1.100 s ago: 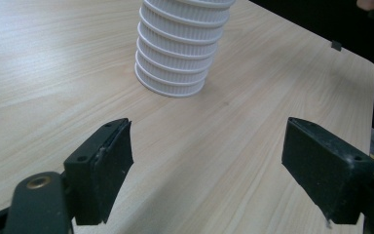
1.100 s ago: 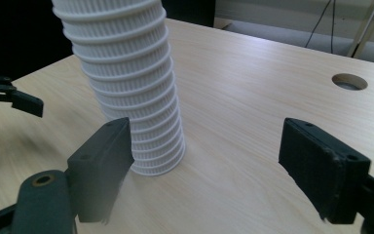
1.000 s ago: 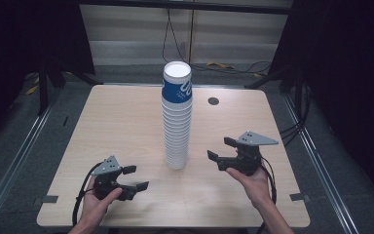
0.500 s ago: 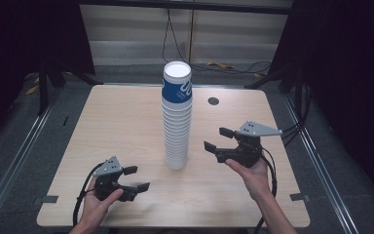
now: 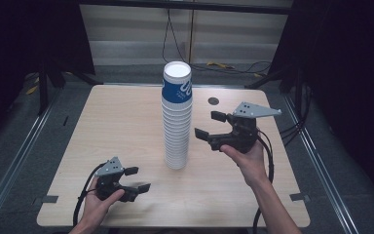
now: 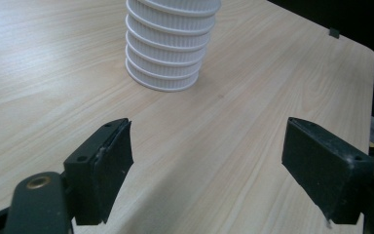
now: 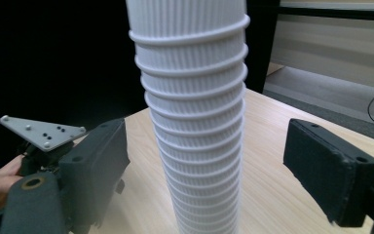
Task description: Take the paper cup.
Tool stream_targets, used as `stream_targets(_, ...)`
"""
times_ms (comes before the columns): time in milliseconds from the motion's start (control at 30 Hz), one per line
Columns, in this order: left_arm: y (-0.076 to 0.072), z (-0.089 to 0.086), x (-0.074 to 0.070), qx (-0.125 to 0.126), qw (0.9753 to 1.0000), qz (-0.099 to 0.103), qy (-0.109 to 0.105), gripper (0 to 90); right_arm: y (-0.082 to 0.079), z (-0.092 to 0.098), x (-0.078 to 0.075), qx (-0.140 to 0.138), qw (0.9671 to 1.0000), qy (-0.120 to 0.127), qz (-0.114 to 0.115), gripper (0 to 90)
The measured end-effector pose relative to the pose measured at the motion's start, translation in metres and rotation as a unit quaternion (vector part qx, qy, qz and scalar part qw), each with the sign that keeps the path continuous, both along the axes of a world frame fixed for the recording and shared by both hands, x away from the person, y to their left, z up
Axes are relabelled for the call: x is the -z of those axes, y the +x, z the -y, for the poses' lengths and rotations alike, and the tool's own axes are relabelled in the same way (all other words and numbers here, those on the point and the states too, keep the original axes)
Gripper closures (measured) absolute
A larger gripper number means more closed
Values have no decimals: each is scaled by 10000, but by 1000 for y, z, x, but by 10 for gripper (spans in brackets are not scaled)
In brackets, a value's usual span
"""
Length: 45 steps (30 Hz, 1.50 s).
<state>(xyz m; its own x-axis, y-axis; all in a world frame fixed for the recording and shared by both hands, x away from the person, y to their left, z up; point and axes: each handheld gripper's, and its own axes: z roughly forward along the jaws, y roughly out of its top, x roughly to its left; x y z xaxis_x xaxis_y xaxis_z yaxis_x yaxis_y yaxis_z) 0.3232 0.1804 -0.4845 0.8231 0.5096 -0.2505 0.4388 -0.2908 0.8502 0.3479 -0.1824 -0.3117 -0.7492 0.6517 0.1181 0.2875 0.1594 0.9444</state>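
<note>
A tall stack of white ribbed paper cups stands mid-table, topped by a blue printed cup. To its right, my right gripper is open and raised off the table, jaws pointing left at the stack's middle. In the right gripper view the stack rises between and beyond the wide-spread jaws of the right gripper, untouched. My left gripper rests low near the front left, open and empty. The left gripper looks toward the stack's base, which is well ahead of it.
The light wood table has a small round dark grommet behind the stack. Tape marks sit at the front corners. Cables lie on the floor beyond the far edge. Metal rails run along both sides.
My right gripper has lifted and moved forward and slightly left, closer to the stack's middle. The left gripper and the stack have stayed put.
</note>
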Motion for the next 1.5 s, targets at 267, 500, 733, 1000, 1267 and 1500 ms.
stream_targets(267,1,1,0,-2,10000,-29,24,187,9,-13,-21,-235,9996,-169,61,184)
stream_targets(500,0,0,0,4,10000,-17,48,187,17,-22,-42,-407,9989,-199,125,158)
stream_targets(733,0,1,0,4,10000,-28,33,188,25,-33,-62,-513,9980,-335,170,144)
stream_targets(1000,1,1,0,5,10000,-29,40,188,35,-41,-73,-596,9971,-461,116,143)
stream_targets(1267,0,1,0,7,10000,-30,32,188,49,-48,-79,-628,9966,-523,36,145)
stream_targets(1500,1,1,0,2,10000,-41,17,188,58,-55,-83,-679,9963,-534,-10,145)
